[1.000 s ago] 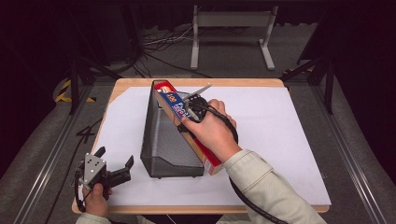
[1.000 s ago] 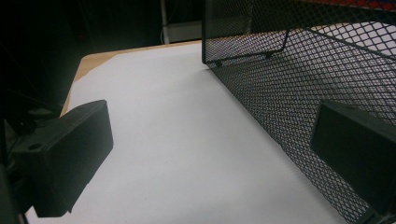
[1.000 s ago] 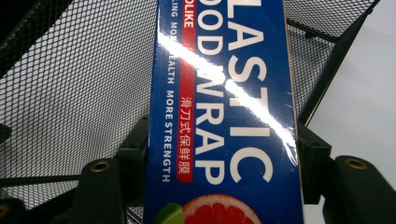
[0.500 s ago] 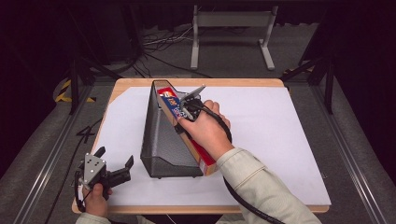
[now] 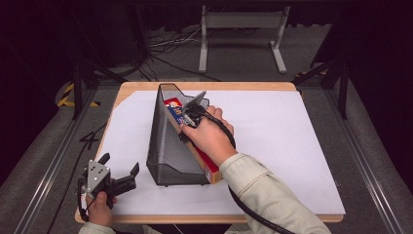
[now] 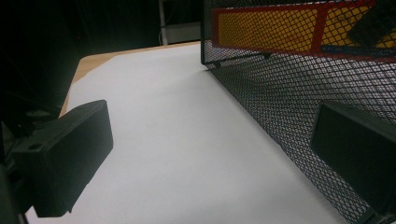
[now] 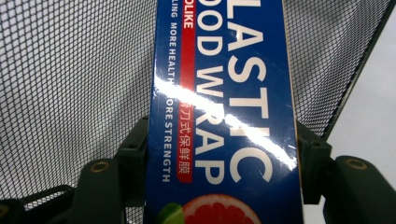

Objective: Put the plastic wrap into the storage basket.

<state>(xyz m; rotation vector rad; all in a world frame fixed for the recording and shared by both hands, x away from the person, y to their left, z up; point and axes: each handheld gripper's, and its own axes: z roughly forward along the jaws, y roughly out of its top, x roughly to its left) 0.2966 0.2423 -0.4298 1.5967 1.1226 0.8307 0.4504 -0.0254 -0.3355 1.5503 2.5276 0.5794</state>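
Observation:
A long plastic wrap box [image 5: 204, 163], blue with red and yellow sides, lies inside the black mesh file holder [image 5: 165, 146] on the white sheet. My right gripper [image 5: 187, 117] is shut on the box near its far end, its jaws pressed against both long edges of the box [image 7: 224, 116]. In the right gripper view the mesh wall [image 7: 70, 84] stands behind the box. My left gripper [image 5: 119, 183] rests open at the table's front left corner, nothing between its jaws. Its view looks along the holder's mesh side [image 6: 299, 93], with the box's yellow and red face showing through.
A white sheet [image 5: 282, 141] covers the wooden table [image 5: 243, 87]. A metal stand [image 5: 241, 34] and cables lie on the floor beyond the table. Rails run along both sides of the table.
My right gripper has pushed the box deeper and lower into the mesh holder, moving slightly toward the left. The left gripper has stayed still.

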